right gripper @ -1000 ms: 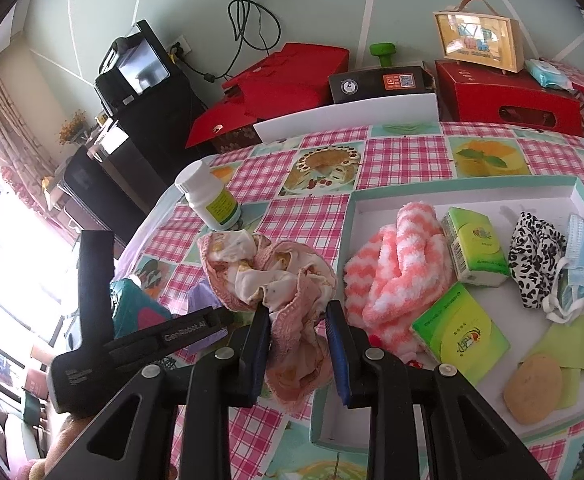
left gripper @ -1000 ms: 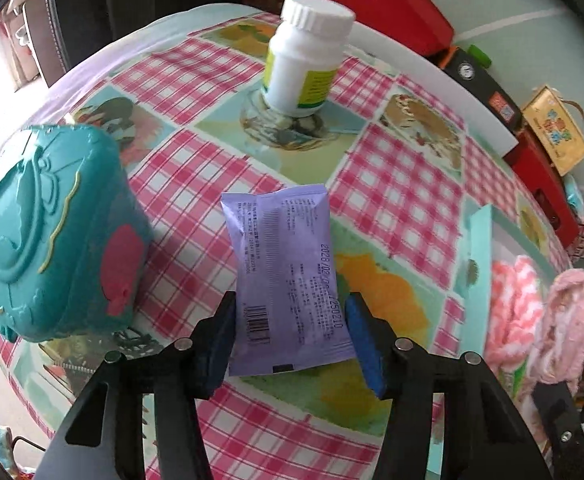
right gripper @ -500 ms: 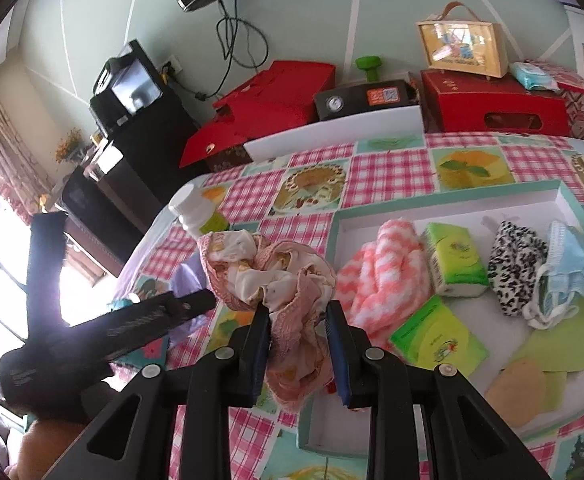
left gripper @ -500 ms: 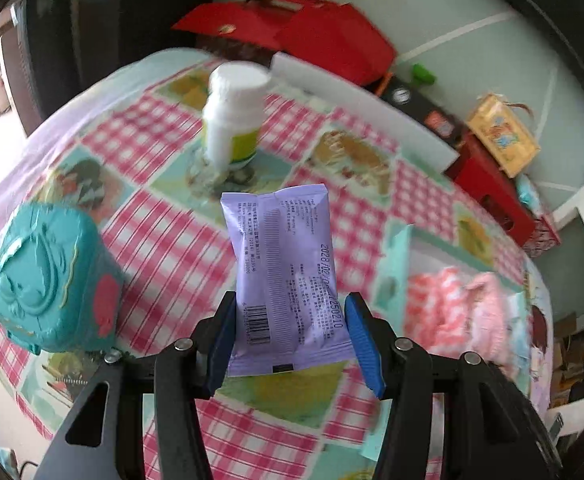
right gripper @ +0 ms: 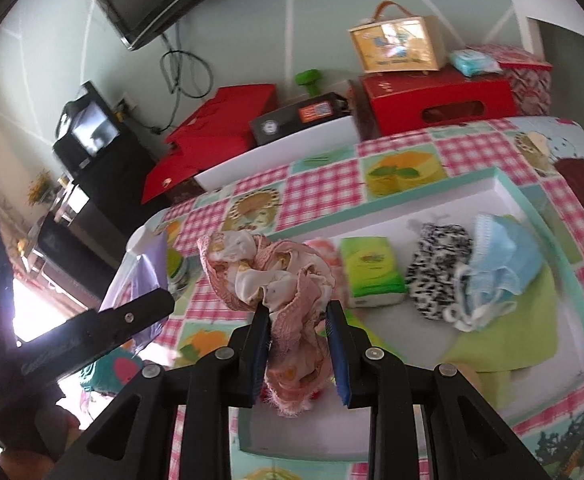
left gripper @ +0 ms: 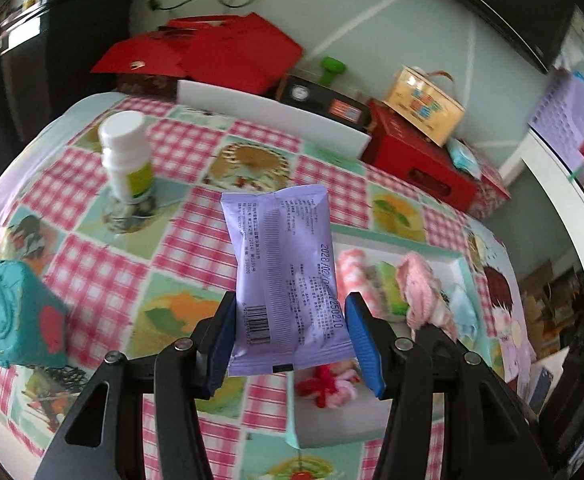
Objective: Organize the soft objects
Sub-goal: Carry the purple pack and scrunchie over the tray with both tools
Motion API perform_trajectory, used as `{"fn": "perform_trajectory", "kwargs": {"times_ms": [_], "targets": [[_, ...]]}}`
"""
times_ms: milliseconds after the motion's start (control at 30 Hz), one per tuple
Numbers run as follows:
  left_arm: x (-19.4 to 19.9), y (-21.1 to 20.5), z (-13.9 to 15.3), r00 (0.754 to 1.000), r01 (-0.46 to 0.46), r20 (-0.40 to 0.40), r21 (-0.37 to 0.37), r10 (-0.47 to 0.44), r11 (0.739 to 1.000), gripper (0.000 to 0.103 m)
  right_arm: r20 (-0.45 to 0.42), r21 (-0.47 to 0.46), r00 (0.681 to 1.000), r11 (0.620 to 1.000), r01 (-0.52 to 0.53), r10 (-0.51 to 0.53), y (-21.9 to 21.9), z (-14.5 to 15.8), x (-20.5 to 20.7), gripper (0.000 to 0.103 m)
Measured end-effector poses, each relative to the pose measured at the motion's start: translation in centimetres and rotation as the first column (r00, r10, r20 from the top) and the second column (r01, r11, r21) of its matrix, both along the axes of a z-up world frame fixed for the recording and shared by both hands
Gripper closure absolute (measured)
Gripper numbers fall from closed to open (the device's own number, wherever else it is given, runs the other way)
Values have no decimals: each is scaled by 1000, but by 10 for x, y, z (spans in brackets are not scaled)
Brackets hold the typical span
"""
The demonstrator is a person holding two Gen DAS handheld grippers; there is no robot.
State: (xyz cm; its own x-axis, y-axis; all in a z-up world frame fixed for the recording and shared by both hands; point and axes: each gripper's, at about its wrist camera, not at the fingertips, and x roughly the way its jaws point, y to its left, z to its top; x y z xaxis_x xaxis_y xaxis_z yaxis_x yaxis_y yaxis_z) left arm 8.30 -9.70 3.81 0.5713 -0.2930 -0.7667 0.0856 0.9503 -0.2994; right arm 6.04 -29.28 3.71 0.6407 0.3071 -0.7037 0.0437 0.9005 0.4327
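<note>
My left gripper (left gripper: 290, 340) is shut on a purple tissue packet (left gripper: 286, 280) and holds it up in the air over the table, left of the teal-rimmed white tray (left gripper: 371, 240). My right gripper (right gripper: 297, 340) is shut on a bundled pink cloth (right gripper: 272, 276) and holds it over the tray's (right gripper: 503, 184) left end. In the tray lie a pink striped towel (left gripper: 351, 276), green tissue packs (right gripper: 371, 276), a black-and-white cloth (right gripper: 435, 268), a blue face mask (right gripper: 499, 264) and a green cloth (right gripper: 511, 340). The left gripper and the packet (right gripper: 132, 292) show at the left of the right wrist view.
A white pill bottle (left gripper: 126, 156) and a teal plastic case (left gripper: 12, 316) stand on the checked tablecloth (left gripper: 92, 272) at the left. Red boxes (right gripper: 439, 96), a black device and a yellow bag line the wall behind the table. A red and pink yarn piece (left gripper: 327, 388) lies at the tray's near end.
My left gripper has lifted the purple packet off the table and carried it up and right toward the tray. My right gripper has risen and moved over the tray with the pink cloth.
</note>
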Motion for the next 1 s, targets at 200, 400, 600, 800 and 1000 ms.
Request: {"fn": "perform_trajectory", "kwargs": {"times_ms": [200, 400, 600, 800, 1000], "targets": [[-4, -31, -1, 996, 93, 4, 28, -93, 995, 48, -19, -26, 998, 998, 62, -63, -20, -3, -2, 74], [-7, -61, -5, 982, 187, 0, 66, -187, 980, 48, -38, -17, 990, 990, 138, -139, -48, -7, -7, 74], [-8, -87, -19, 967, 256, -34, 107, -254, 961, 47, -87, -7, 974, 978, 208, -208, -74, -20, -10, 73], [-6, -101, -32, 956, 293, -62, 140, -287, 946, 47, -122, -41, 970, 978, 206, -209, -74, -28, -6, 73], [-1, -102, -45, 956, 291, -94, 153, -279, 944, 47, -145, -63, 969, 979, 194, -201, -71, -34, -3, 73]]}}
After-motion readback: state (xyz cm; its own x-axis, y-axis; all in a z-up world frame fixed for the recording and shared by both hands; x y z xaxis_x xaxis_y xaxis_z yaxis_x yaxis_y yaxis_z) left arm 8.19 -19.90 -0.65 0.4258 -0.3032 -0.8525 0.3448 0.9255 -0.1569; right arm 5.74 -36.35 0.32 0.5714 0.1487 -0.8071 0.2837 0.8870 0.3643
